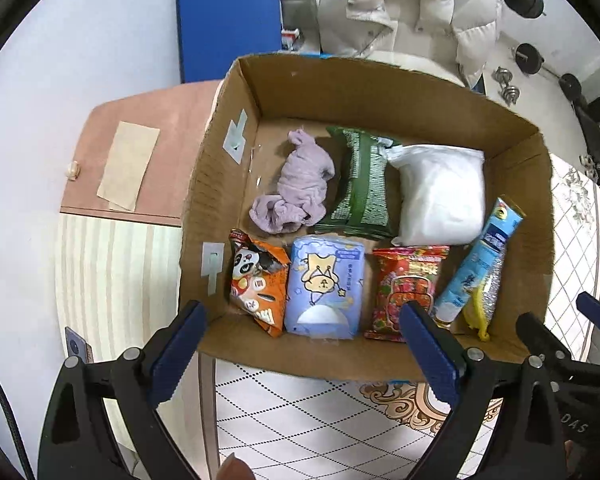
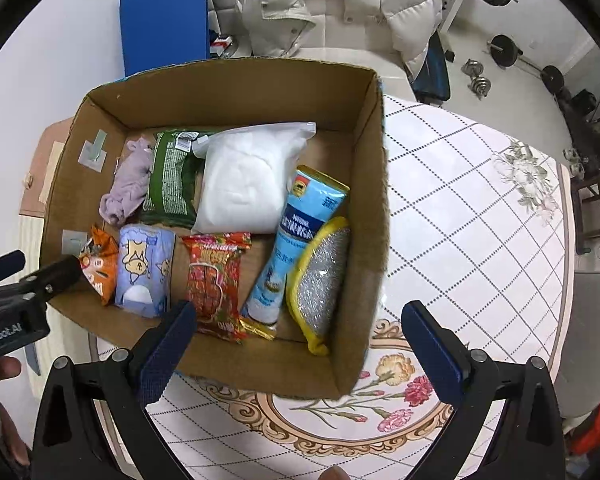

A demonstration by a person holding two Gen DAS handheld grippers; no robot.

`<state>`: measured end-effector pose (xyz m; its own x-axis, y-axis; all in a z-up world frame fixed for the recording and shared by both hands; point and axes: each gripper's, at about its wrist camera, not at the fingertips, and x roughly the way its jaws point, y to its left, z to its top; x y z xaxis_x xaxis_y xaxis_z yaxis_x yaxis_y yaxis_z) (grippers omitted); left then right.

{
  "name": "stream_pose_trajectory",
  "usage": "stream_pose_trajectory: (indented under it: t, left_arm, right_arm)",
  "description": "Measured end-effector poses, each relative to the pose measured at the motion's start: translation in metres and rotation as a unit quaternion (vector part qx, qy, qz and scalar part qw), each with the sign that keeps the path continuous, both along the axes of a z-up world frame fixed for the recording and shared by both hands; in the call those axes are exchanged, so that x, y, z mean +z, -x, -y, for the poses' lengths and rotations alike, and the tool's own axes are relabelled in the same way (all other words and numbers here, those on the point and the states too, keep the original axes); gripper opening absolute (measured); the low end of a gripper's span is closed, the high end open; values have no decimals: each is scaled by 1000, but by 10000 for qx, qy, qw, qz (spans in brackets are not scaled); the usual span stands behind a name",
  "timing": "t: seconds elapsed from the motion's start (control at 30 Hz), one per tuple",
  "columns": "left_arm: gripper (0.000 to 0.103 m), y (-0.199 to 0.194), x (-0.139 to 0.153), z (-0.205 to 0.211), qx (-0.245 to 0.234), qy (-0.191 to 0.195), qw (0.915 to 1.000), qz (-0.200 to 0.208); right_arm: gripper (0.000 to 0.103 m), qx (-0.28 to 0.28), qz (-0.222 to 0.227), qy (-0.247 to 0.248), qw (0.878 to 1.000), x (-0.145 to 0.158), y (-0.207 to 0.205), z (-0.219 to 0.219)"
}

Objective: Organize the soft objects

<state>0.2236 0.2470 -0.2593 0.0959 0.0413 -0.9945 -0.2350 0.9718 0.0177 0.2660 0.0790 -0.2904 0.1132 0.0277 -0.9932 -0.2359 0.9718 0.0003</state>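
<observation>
An open cardboard box holds soft items: a crumpled lilac cloth, a green packet, a white bag, an orange panda snack bag, a blue tissue pack, a red packet, a blue tube pouch and a silver yellow-edged scrubber. My left gripper is open and empty above the box's near wall. My right gripper is open and empty over the box's near right corner.
The box stands on a table with a white diamond-pattern floral cloth. A pink cabinet top lies left of it. A white puffer jacket on a seat, a blue panel and dumbbells are behind.
</observation>
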Motion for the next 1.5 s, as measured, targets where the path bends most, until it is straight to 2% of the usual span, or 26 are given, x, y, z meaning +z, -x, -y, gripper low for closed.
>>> stream_pose_trajectory:
  t: [0.37,0.53,0.7,0.9,1.17,1.33,1.5]
  left_arm:
    - [99,18,7,16,66,-7,9997,217]
    - [99,26,25,22,22,-109,9992,394]
    - [99,46,67,36,-68,-318,9963,798]
    - [99,80,123,57,-181,-514,9896,1333]
    - [99,121,175,67,-94,-382,9846,1702]
    - [99,149,211,70,-3,-360,9786,2026]
    - [99,169,235,75,-31,-494,9732,2244]
  right_arm:
    - [103,-85,85,-8,9999,12,18,18]
    - [103,-99,200,-59,9997,26,25,23]
    - [103,-61,536,-185,9984,67,44,31]
    - [103,-24,1024,-499,9935,133,83,44]
    - [103,2,1687,-650,9835,208,128,61]
    - [103,19,1914,-711,9789,243,152,72]
    - [103,86,2110,-681,9751,270,176,79]
